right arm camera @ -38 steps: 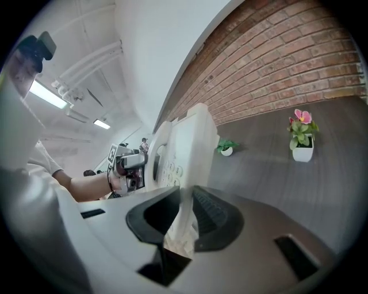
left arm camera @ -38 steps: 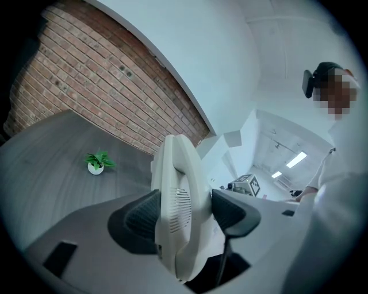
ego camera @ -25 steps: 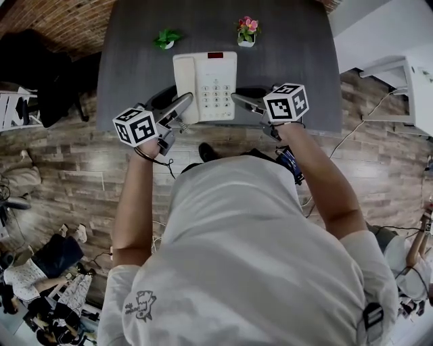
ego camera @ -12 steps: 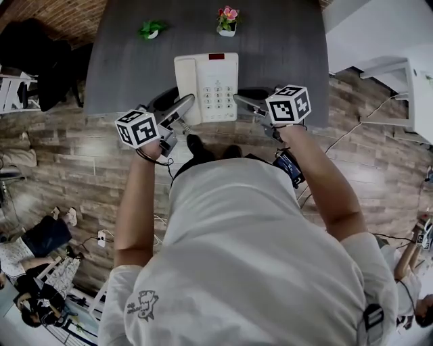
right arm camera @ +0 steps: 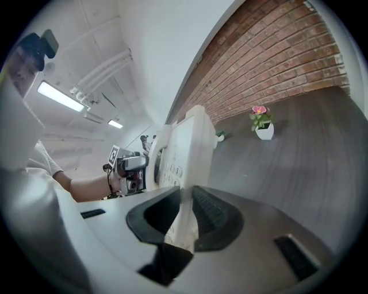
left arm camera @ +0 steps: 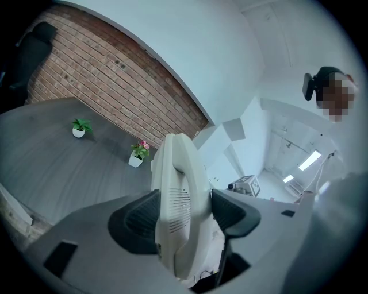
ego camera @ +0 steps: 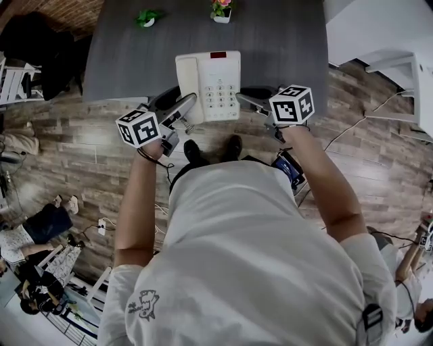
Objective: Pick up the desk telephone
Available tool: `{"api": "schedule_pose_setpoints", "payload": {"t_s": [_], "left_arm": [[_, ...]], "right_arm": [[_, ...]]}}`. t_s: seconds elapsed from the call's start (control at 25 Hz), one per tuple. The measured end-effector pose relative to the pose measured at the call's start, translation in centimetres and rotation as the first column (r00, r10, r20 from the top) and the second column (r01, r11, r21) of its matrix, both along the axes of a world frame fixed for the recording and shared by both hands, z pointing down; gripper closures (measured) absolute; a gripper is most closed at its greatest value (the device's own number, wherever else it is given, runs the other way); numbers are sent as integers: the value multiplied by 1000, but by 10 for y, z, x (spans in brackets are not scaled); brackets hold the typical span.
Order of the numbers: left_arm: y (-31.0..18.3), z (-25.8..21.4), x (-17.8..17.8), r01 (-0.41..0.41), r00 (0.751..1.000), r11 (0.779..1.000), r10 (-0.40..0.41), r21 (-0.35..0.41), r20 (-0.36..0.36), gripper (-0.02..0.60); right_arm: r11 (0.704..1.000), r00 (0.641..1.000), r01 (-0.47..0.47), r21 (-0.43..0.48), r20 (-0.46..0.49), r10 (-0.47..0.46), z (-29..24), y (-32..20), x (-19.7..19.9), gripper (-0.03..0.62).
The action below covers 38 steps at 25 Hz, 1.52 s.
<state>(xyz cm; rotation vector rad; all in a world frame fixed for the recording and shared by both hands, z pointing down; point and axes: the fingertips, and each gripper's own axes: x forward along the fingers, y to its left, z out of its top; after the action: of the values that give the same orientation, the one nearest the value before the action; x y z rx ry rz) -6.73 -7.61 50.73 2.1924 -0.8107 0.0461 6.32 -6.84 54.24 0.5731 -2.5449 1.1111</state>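
Observation:
The white desk telephone (ego camera: 208, 86) hangs between my two grippers, its near end out past the front edge of the grey table (ego camera: 284, 47). My left gripper (ego camera: 186, 105) is shut on the phone's left side, where the handset lies. In the left gripper view the handset (left arm camera: 178, 189) fills the gap between the two dark pads (left arm camera: 138, 221). My right gripper (ego camera: 245, 101) is shut on the phone's right edge. The right gripper view shows that thin edge (right arm camera: 184, 155) pinched between its pads (right arm camera: 213, 215), keypad facing left.
A small green plant (ego camera: 147, 17) and a pot of pink flowers (ego camera: 220, 8) stand at the table's far side. A black chair (ego camera: 40, 47) is at the left, white furniture (ego camera: 399, 74) at the right. Cables and people are on the wood floor (ego camera: 67, 155).
The table and its plants have slid away up the head view. The phone, held by both grippers, has come back with me and now overhangs the table's front edge.

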Motion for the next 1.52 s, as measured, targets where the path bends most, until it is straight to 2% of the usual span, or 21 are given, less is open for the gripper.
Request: {"api": "schedule_pose_setpoints", "payload": {"t_s": [0.52,1.04,1.28,1.52], "left_arm": [[27,-2,-13,-55,998,998,55,9,-4,284],[89,-16,-90,-95,996,995,95,33,0,285],[142,-24,-165,-121,992,989,122,80,-9,285],[158,-26,-187,-135,990,986,138,93,-24,285]], "right_arm": [[998,998,-61,13,3,61,-5,30,-12,522],[994,994,-105,33,12,104,-17,101,-90,522],[987,991,-134,84,4,134,-25,155,-165,522],[981,987,-163,104,8,163,-30,174,-187,522]]}}
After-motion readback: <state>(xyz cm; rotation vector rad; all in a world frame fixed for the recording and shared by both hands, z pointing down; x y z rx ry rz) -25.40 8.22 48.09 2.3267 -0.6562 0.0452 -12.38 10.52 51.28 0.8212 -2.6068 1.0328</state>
